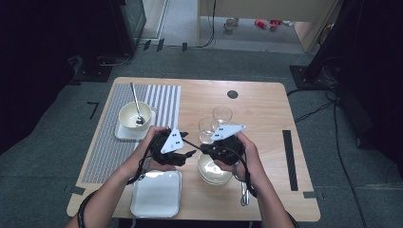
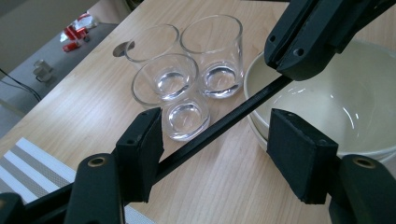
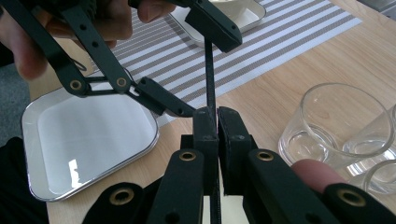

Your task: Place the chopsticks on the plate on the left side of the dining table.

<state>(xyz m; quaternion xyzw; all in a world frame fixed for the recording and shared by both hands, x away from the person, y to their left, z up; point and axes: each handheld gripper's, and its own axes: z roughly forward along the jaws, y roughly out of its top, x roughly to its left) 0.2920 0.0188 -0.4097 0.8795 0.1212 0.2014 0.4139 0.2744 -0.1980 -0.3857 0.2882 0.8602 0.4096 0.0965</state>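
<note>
Here, right claw [image 3: 217,122] clamped on thin black stick [image 2: 219,125], its ends hidden; left claw [image 2: 215,156] agape around it.

No text, label, brand, number or sign can be read anywhere in these views. The red packets [image 2: 74,33] on the floor beyond the table carry print too small and blurred to make out.
</note>
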